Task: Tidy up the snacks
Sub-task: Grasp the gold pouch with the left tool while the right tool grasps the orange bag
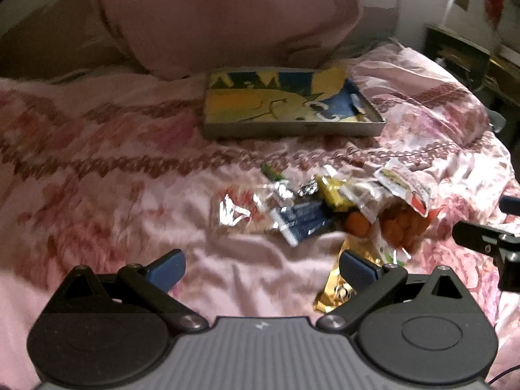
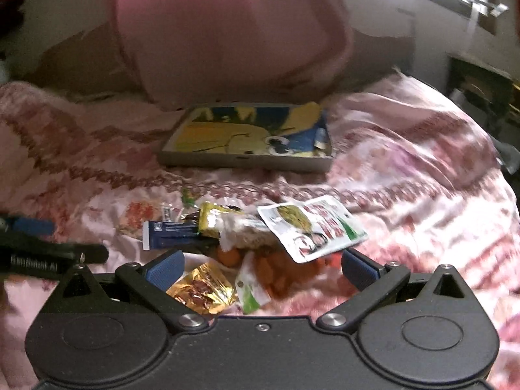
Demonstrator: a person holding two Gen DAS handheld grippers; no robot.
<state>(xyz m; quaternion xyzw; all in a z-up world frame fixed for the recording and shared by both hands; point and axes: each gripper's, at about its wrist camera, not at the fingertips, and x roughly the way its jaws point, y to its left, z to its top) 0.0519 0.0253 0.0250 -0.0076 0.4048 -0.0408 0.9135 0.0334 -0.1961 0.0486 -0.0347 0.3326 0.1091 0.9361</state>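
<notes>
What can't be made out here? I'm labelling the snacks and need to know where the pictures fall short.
- Pile of snack packets: print unreadable in both views, blurred by motion.
- Orange snacks: partly covered by the white pouch in the right wrist view.
- Gold packet: lower part hidden behind the left gripper.
- Tin tray: far edge blurs into the pink pillow.
- Right gripper: open, holding nothing.

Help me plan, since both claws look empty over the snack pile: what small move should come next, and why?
Probably lower the right claw onto the white packet and close on it. Both claws are open and hold nothing, that packet lies on top of the pile right ahead of it, and the tin tray beyond looks nearly empty. The left claw hangs over bare bedspread.
</notes>
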